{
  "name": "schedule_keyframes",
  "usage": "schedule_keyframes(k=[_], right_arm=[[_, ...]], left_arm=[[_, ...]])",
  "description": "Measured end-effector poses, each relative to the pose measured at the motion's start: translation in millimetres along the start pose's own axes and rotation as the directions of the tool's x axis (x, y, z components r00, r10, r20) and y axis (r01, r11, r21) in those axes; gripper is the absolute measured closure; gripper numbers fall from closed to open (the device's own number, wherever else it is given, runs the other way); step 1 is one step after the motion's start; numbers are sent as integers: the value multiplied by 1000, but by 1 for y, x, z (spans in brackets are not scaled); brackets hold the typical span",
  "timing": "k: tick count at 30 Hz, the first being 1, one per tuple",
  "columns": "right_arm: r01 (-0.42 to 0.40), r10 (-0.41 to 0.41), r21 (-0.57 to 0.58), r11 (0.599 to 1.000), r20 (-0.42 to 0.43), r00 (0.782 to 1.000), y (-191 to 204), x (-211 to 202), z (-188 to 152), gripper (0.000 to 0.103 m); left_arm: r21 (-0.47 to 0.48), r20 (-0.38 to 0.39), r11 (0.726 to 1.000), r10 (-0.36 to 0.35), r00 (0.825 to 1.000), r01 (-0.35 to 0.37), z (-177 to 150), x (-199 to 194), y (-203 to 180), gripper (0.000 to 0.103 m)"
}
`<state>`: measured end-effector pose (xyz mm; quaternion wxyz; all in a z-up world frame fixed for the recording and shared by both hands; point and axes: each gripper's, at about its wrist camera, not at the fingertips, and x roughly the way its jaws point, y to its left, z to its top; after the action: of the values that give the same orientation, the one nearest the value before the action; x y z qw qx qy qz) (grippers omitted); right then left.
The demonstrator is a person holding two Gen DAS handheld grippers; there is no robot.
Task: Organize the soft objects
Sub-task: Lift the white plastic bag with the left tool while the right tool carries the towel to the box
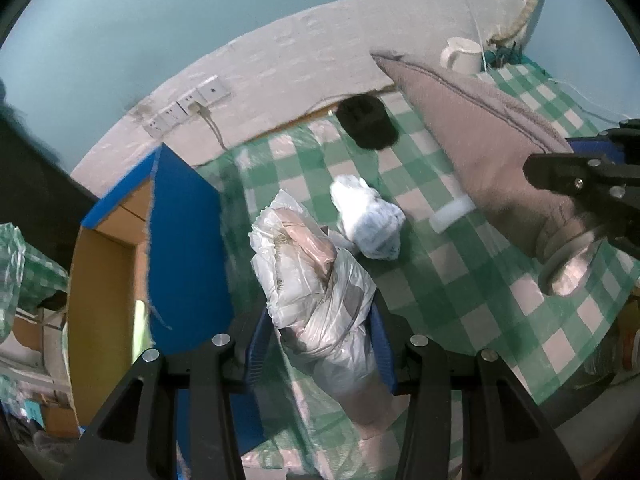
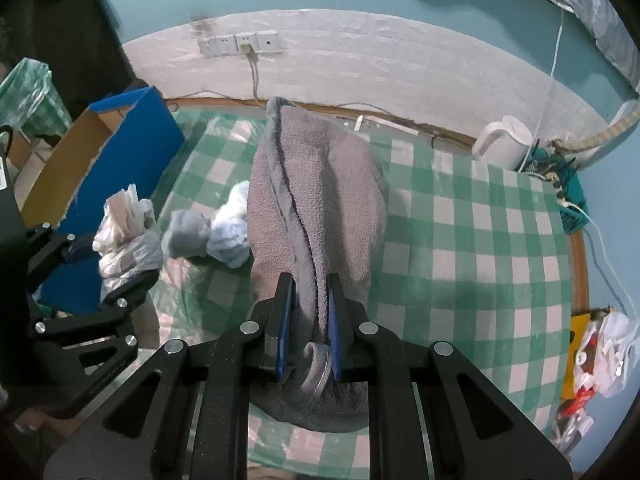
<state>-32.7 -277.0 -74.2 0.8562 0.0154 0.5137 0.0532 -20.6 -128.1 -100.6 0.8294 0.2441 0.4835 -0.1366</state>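
Observation:
My left gripper (image 1: 320, 344) is shut on a crumpled white plastic bag (image 1: 316, 276) with pinkish contents, held above the green-checked table (image 1: 480, 264); it also shows in the right wrist view (image 2: 128, 232). My right gripper (image 2: 310, 312) is shut on a folded grey-pink towel (image 2: 316, 184), which stands up from the jaws; the towel also shows in the left wrist view (image 1: 480, 128). A bunched white-blue cloth (image 1: 368, 220) lies on the table between the two grippers, also in the right wrist view (image 2: 224, 236).
An open cardboard box with blue sides (image 1: 176, 240) stands at the table's left. A black object (image 1: 366, 120) and a white kettle (image 2: 504, 140) sit near the back wall. Sockets and cables (image 2: 240, 46) run along the wall. A plastic bag (image 2: 600, 352) hangs off the right edge.

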Motion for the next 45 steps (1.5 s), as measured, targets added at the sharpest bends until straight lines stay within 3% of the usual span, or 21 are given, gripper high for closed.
schedule_keyframes(k=[19, 28, 45], right_arm=[[-45, 50, -83, 995, 54, 997, 61, -22, 36, 90], [-63, 72, -135, 989, 65, 995, 99, -23, 57, 90], [-115, 131, -249, 962, 47, 990, 187, -13, 94, 90]], left_arm=[[-163, 64, 987, 19, 998, -8, -3, -39, 85, 57], [-222, 102, 974, 71, 992, -47, -17, -53, 127, 57], [-344, 59, 934, 126, 990, -98, -51, -42, 197, 57]])
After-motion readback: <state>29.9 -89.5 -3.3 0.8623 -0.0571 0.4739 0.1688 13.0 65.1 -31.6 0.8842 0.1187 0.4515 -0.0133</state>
